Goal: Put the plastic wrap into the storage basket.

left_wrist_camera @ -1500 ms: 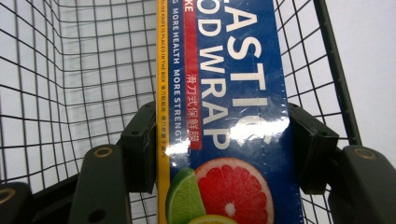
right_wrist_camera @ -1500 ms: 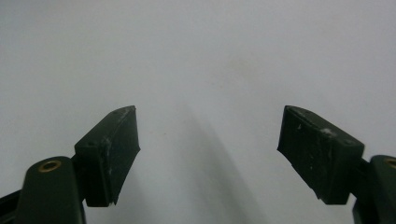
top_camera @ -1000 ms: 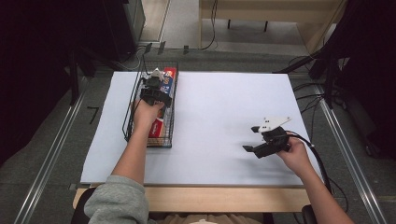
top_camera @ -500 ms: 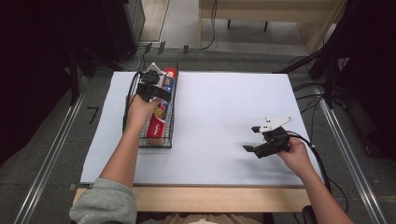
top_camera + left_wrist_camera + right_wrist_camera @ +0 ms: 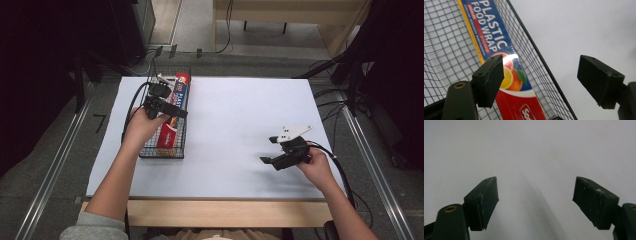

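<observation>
Black pads of your left tongs stand spread wide and pinch nothing, hanging over the right-hand wall of the wire basket with the plastic food wrap box lying flat on the mesh floor just below, along that wall. To take the box well, I would turn your wrist so the pads straddle its narrow width, drop one pad between box and wire wall and the other on the open side, and close near the middle of its length so it lifts level; the gap by the wall looks tight, so go in slowly and keep the pad from snagging the mesh. Your right tongs are likewise spread and empty, held low over bare white tabletop well apart from the basket; leave them there. From above, your left hand covers part of the box, its near end is cut off in the left gripper view, and whether anything else lies in the basket cannot be told.
</observation>
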Action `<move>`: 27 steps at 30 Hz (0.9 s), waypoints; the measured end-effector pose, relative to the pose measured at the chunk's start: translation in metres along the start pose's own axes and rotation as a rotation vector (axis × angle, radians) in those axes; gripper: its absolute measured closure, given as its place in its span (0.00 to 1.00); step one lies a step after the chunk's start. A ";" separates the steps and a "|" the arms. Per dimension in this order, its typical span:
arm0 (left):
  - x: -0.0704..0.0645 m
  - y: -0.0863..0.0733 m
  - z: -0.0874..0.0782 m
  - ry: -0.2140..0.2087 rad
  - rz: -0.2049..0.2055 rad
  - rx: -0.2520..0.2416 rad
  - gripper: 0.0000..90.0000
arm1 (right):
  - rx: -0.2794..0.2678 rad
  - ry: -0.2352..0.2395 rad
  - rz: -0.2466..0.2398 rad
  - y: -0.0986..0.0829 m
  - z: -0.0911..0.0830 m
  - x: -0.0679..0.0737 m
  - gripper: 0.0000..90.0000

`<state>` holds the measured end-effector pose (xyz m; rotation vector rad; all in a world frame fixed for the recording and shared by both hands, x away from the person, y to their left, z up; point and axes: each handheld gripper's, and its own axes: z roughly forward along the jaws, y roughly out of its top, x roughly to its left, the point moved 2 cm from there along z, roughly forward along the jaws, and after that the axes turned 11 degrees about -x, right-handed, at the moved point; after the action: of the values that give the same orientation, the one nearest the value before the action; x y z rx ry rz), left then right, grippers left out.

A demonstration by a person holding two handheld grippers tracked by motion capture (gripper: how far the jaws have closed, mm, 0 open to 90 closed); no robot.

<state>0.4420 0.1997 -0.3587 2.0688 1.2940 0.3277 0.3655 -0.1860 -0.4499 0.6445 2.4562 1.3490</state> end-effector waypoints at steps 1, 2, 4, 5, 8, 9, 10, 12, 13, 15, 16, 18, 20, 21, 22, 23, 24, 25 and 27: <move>-0.003 -0.003 -0.001 -0.014 0.012 -0.001 0.24 | 0.000 0.001 0.001 0.000 0.000 0.000 0.23; -0.006 -0.006 -0.002 -0.026 0.019 -0.003 0.24 | 0.000 0.004 0.001 0.000 0.000 0.000 0.23; -0.011 -0.010 -0.005 -0.038 0.037 -0.011 0.24 | 0.002 0.003 -0.004 0.000 0.000 0.000 0.23; -0.014 -0.012 -0.006 -0.048 0.044 -0.010 0.24 | 0.002 0.006 -0.002 0.000 0.001 0.001 0.23; -0.022 -0.019 -0.008 -0.053 0.077 -0.021 0.24 | 0.003 0.008 -0.003 0.000 0.001 0.001 0.23; -0.024 -0.021 -0.008 -0.057 0.085 -0.022 0.24 | 0.003 0.009 -0.002 0.000 0.001 0.000 0.23; -0.026 -0.023 -0.009 -0.064 0.087 -0.026 0.24 | 0.003 0.010 -0.001 0.000 0.001 0.000 0.23; -0.032 -0.028 -0.009 -0.097 0.096 -0.022 0.24 | 0.005 0.013 0.003 0.000 0.002 0.000 0.23; -0.035 -0.030 -0.008 -0.111 0.103 -0.020 0.24 | 0.008 0.015 0.003 0.000 0.002 0.001 0.23; -0.042 -0.034 -0.007 -0.124 0.127 -0.024 0.24 | 0.009 0.014 0.000 0.000 0.003 0.001 0.23; -0.045 -0.037 -0.007 -0.131 0.141 -0.026 0.25 | 0.008 0.013 -0.002 0.000 0.003 0.001 0.23; -0.051 -0.041 -0.006 -0.148 0.155 -0.039 0.25 | 0.006 0.013 -0.005 0.000 0.003 0.001 0.23; -0.058 -0.047 -0.005 -0.162 0.172 -0.055 0.25 | 0.010 0.015 -0.003 0.000 0.003 0.001 0.23; -0.060 -0.049 -0.005 -0.173 0.175 -0.061 0.25 | 0.011 0.017 -0.001 -0.001 0.003 0.001 0.23; -0.064 -0.051 -0.005 -0.181 0.197 -0.063 0.25 | 0.011 0.019 0.000 -0.001 0.003 0.001 0.23; -0.067 -0.053 -0.006 -0.182 0.214 -0.069 0.25 | 0.012 0.024 0.000 -0.001 0.004 0.002 0.23; -0.071 -0.055 -0.006 -0.184 0.228 -0.075 0.25 | 0.011 0.025 0.001 -0.001 0.004 0.002 0.23; -0.074 -0.058 -0.005 -0.194 0.239 -0.078 0.25 | 0.012 0.025 0.000 -0.001 0.005 0.002 0.23; -0.079 -0.062 -0.003 -0.217 0.248 -0.081 0.25 | 0.014 0.030 0.002 -0.001 0.005 0.003 0.23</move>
<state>0.3592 0.1501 -0.3862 2.1317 0.8846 0.2510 0.3648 -0.1813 -0.4532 0.6341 2.4915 1.3529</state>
